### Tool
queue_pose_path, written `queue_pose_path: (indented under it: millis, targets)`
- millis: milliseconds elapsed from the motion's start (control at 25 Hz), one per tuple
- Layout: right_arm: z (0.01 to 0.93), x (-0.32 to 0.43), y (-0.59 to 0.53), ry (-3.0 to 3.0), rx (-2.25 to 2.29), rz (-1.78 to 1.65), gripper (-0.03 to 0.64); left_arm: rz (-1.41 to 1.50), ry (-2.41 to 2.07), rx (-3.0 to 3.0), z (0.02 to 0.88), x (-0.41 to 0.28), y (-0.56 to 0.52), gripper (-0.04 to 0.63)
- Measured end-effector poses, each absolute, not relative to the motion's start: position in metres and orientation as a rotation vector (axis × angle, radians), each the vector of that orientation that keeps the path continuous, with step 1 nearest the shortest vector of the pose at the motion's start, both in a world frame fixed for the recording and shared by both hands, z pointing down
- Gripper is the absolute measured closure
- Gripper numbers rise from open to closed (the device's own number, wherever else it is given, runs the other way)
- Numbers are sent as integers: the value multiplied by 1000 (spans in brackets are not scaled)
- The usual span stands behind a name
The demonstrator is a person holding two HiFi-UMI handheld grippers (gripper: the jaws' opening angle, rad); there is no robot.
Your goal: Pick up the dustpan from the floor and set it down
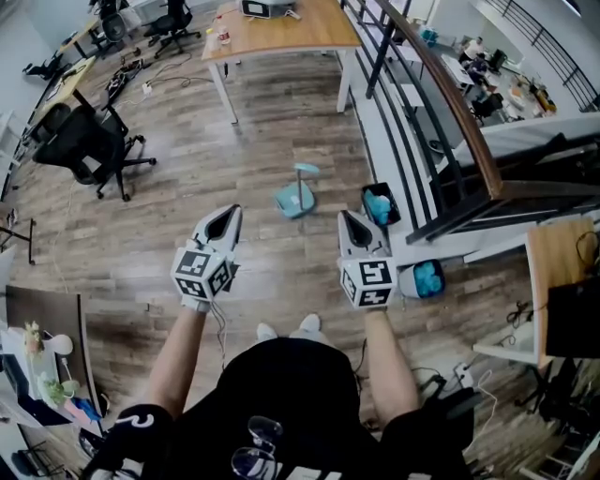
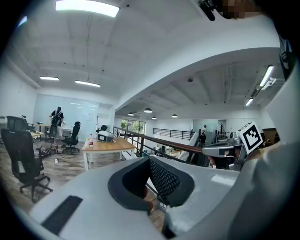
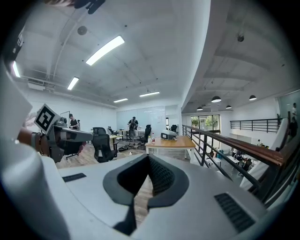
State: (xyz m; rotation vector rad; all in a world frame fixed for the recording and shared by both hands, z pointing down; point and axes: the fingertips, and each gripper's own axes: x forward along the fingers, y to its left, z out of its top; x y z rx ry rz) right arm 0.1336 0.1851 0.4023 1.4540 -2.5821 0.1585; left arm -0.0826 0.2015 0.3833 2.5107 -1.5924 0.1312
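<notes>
Head view: person stands on a wood plank floor (image 1: 253,159) with a gripper in each hand, both held out in front and pointing slightly down. Left gripper (image 1: 228,217) has its fingers (image 2: 165,182) together at the tips, nothing between them. Right gripper (image 1: 352,223) is the same, fingers (image 3: 161,176) together and empty.

Light blue dustpan (image 1: 298,195) sits on the floor ahead of the person, roughly between the two grippers and further out, with its handle sticking up. It is well apart from both grippers and nothing touches it.

Black bin (image 1: 380,204) with a blue liner stands just right of the dustpan, against the base of a railing (image 1: 450,103) with a wooden top rail. A second bin (image 1: 424,278), pale with blue inside, is on the floor to the right of the right gripper.

Black office chair (image 1: 84,141) is at far left. Wooden surface (image 1: 281,28) on white legs is at the top, carrying a small device and a bottle.

In the left gripper view the right gripper's marker cube (image 2: 251,136) shows at the right edge.
</notes>
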Motion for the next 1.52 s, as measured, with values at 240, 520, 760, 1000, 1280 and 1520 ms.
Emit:
queue_pose_path:
  millis: [240,520,760,1000,1280,1520]
  targets:
    - [400,143,177,-2611,1417,146,623,133,-1614,2511,380,-65,195,601]
    - [404,162,164,-2630,1387,147,623,135,-1636,2486,384,-42,190,601]
    - [414,166,145,-2625,1391,184,623,151,-1634,2479,391,-39,172,601]
    - [426,155,114,-2598,1395,206,623,155,-1605,2483,401,-48,136,601]
    - [435,127,59,-2557,1423,197,623,149,-1553,2491,414,-79,75,601]
    - [435,86,5,-2509,1455,224,623,149,-1493,2499,419,-122,14,601]
